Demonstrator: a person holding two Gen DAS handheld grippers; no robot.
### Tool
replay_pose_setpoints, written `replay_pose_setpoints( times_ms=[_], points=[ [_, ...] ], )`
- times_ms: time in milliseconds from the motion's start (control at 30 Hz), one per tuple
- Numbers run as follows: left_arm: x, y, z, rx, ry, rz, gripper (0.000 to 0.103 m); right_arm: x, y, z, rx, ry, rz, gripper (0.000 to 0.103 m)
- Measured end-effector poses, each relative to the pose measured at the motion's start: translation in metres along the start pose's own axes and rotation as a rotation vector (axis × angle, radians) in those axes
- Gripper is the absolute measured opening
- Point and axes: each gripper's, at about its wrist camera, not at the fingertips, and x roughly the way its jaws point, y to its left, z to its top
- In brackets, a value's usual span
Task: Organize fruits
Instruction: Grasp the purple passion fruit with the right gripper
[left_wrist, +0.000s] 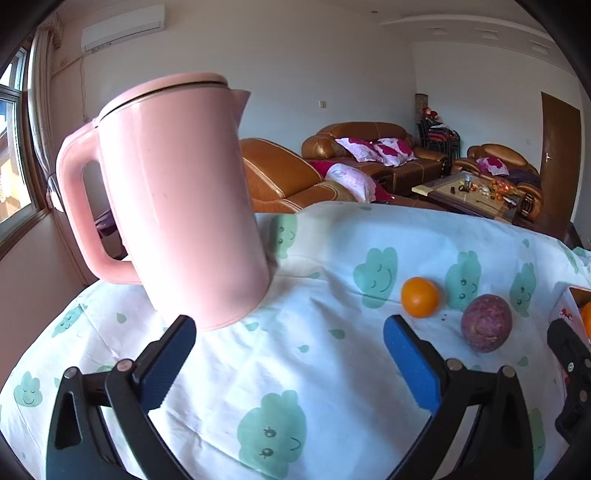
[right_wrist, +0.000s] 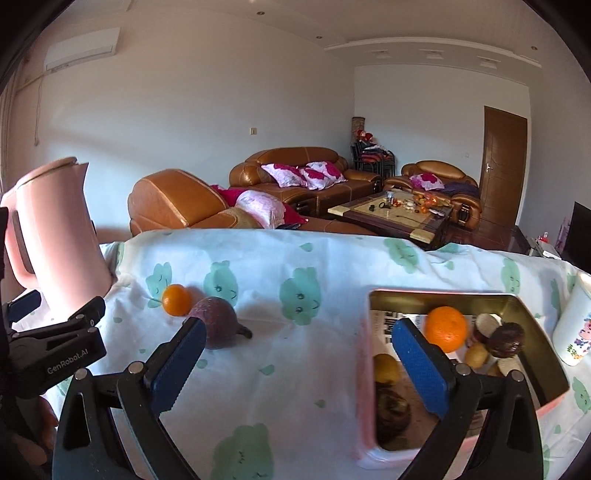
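Observation:
A small orange (left_wrist: 420, 297) and a purple passion fruit (left_wrist: 486, 322) lie side by side on the cloud-print cloth, to the right of my left gripper (left_wrist: 290, 360), which is open and empty. In the right wrist view the same orange (right_wrist: 176, 300) and passion fruit (right_wrist: 216, 322) lie just beyond my left finger. My right gripper (right_wrist: 299, 363) is open and empty, between these fruits and a metal tin (right_wrist: 543, 365) at the right. The tin holds a big orange (right_wrist: 445, 328) and several other fruits.
A tall pink kettle (left_wrist: 177, 199) stands at the table's left end, close ahead of my left gripper; it also shows in the right wrist view (right_wrist: 55, 236). A white printed cup (right_wrist: 574, 325) stands right of the tin. The table's far edge drops off toward sofas.

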Motion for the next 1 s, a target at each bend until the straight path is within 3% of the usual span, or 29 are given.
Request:
replay_pose_setpoints(
  times_ms=[167,333,400,433,533,600,733,1000],
  points=[
    [0.010,0.009,0.000,-0.009,0.020,0.046,0.103,0.043,0.024,0.015,-0.023,0.117,0.098,0.101],
    [0.018,0.014,0.003,-0.039,0.045,0.038,0.103,0.086,0.038,0.013,-0.048,0.280,0.145,0.098],
    [0.019,0.012,0.003,-0.039,0.041,0.032,0.103,0.093,0.036,0.011,-0.033,0.321,0.182,0.068],
    [0.019,0.010,0.003,-0.036,0.042,0.029,0.103,0.096,0.036,0.009,-0.039,0.339,0.195,0.063],
    [0.022,0.006,0.002,-0.020,0.055,0.017,0.103,0.090,0.034,0.008,-0.045,0.328,0.198,0.060],
    [0.023,0.002,0.002,-0.009,0.054,-0.001,0.103,0.078,0.030,0.008,-0.032,0.275,0.206,0.051],
    [0.019,-0.009,0.006,-0.015,0.035,-0.076,0.103,0.043,0.014,0.010,0.042,0.096,0.149,0.051],
    [0.043,-0.068,0.032,0.055,0.087,-0.196,0.101,0.025,-0.015,0.008,0.176,-0.003,0.102,0.051]
  ],
)
